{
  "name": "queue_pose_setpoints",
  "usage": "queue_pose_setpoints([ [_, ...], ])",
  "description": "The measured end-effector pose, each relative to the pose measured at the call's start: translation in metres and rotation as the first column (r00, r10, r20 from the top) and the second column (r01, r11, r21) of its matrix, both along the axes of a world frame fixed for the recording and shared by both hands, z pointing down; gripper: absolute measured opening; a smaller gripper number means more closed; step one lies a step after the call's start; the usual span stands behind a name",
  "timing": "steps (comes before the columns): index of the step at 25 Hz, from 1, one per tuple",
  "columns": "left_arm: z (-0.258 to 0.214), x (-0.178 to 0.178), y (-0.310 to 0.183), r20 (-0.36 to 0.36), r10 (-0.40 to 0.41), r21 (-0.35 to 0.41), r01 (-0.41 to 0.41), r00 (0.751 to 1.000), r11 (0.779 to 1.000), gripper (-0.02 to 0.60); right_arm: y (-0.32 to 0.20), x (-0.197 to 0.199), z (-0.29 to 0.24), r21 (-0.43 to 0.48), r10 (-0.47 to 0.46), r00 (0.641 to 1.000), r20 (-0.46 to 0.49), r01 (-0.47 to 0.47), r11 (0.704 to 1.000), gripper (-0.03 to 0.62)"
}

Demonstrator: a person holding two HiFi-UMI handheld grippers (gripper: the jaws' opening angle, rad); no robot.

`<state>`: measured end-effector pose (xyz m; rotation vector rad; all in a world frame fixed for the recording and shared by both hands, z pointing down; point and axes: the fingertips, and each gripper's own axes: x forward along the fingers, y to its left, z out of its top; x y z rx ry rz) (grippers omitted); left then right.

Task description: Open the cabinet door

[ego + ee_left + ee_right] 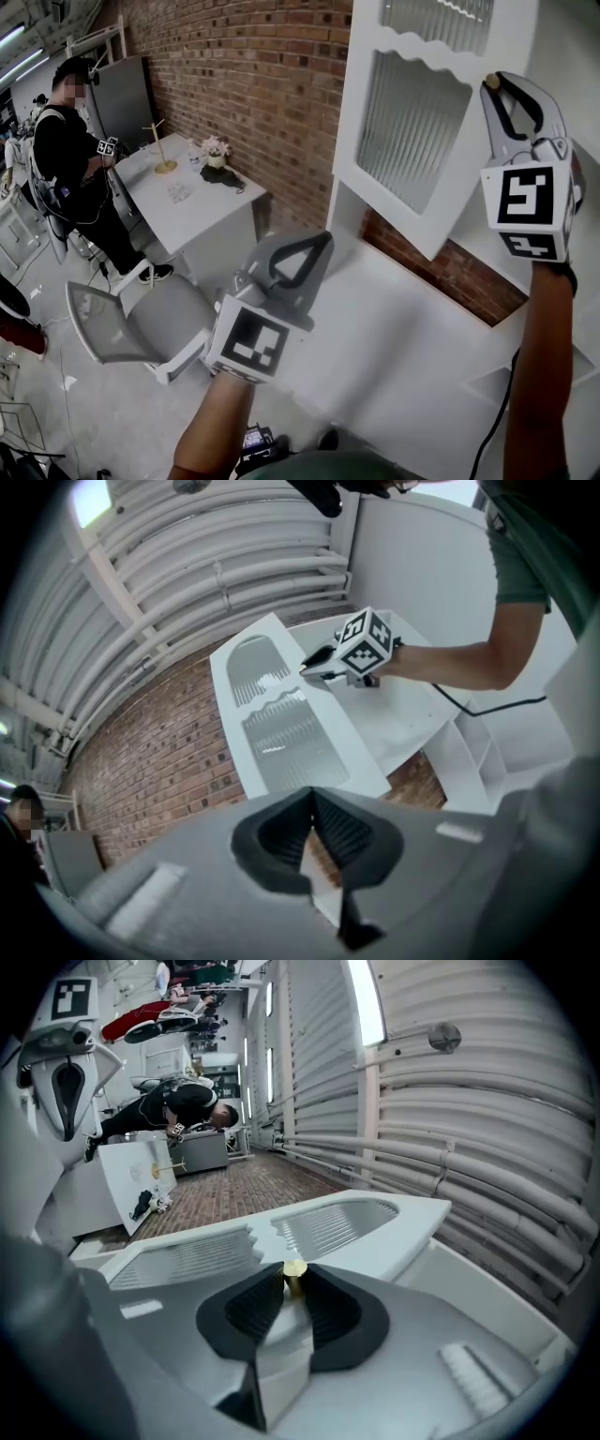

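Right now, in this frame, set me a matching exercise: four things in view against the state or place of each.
Things:
1. right gripper
2. left gripper
3. cabinet door
4. chair

States or places:
A. jaws together, nothing between them
B. swung open, white frame with ribbed glass
C. clamped on the brass knob
D. grey, on the floor beside the table

Pairs: 1-C; 2-A; 3-B; 4-D

Even indoor light; ceiling strip glare; fisheye edges dark, foreground blurred.
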<state>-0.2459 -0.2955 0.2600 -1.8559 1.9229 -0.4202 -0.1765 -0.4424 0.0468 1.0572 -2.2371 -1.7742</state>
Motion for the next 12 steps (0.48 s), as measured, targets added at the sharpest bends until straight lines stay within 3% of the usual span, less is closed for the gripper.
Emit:
queue_pose_setpoints([
  [12,-0.007,-0.004,0.049,-0.014,0.005,0.041,-0.005,1.0,0.999,-0.002,0.122,-0.058,0.001,0.164,0.051,0.988,-0.144,-0.027,0.986,0.078],
])
